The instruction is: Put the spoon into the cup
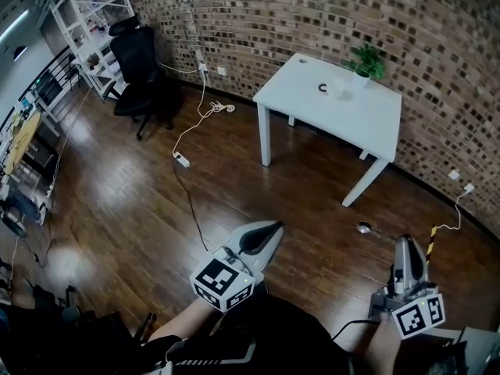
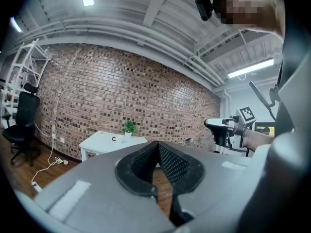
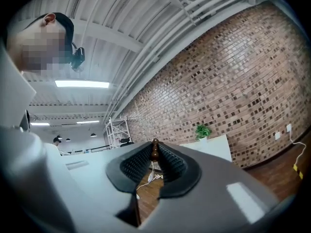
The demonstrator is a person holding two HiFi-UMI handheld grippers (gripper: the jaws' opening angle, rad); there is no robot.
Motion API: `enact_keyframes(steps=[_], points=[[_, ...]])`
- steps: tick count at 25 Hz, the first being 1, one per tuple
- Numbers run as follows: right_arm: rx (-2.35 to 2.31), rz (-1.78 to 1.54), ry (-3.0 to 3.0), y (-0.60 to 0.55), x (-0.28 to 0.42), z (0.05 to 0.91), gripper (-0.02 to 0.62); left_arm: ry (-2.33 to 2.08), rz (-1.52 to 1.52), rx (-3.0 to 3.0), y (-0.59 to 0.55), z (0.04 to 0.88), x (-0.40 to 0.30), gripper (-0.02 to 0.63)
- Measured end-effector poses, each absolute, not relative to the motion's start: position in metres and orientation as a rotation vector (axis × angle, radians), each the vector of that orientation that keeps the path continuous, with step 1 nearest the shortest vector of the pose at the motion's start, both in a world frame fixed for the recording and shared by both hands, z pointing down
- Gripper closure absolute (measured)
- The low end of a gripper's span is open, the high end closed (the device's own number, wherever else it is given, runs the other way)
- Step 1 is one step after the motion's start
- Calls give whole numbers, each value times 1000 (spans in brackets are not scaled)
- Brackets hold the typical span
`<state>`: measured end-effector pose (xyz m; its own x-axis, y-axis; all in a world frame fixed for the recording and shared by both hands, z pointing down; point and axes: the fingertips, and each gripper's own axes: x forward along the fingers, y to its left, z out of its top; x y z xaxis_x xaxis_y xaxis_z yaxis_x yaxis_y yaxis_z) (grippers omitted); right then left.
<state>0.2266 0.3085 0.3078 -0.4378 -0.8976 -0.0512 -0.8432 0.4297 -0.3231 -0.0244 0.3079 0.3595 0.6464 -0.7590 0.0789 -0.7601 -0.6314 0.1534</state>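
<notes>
1. The right gripper (image 3: 154, 147) was seen clamped down on the spoon (image 3: 154, 152). The jaws were nearly together, with a dark brown knobby bit of the handle pinched right at their tips.
2. From the head view, the spoon (image 1: 365, 227) was seen sticking out of the right gripper (image 1: 402, 242) toward the left. Its shiny bowl was hanging over the wooden floor (image 1: 156, 194), so it was in the air and not down on anything.
3. The left gripper (image 2: 158, 144) was found closed up too, pads meeting at the tip. Nothing was caught between them, so it was empty.
4. In the head view, the left gripper (image 1: 269, 226) was held out low over the floor, well apart from the right one. Both were pointed roughly level toward the white table (image 1: 367, 123).
5. Now containers. A small white pot (image 1: 361, 80) was parked near the table's back edge by the brick wall, with a green plant (image 1: 367, 57) in it.
6. A small greyish thing (image 1: 344, 93) was spotted just beside the pot. Honestly it was too tiny to be called a cup for sure, and what was inside couldn't be told.
7. A dark C-shaped thing (image 1: 323, 87) was also lying on the tabletop, near that greyish thing.
8. The table was well apart from both grippers, so the spoon was nowhere near it.
</notes>
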Motion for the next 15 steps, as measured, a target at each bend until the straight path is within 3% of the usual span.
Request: enact_keyframes(steps=[7,15], points=[[-1539,-395,2469,273,187,314,551,-1279,44,2639,263,375,-63,612],[-1518,-384,2493,218,188,316,551,-1304,50,2633,210,373,-59,612]])
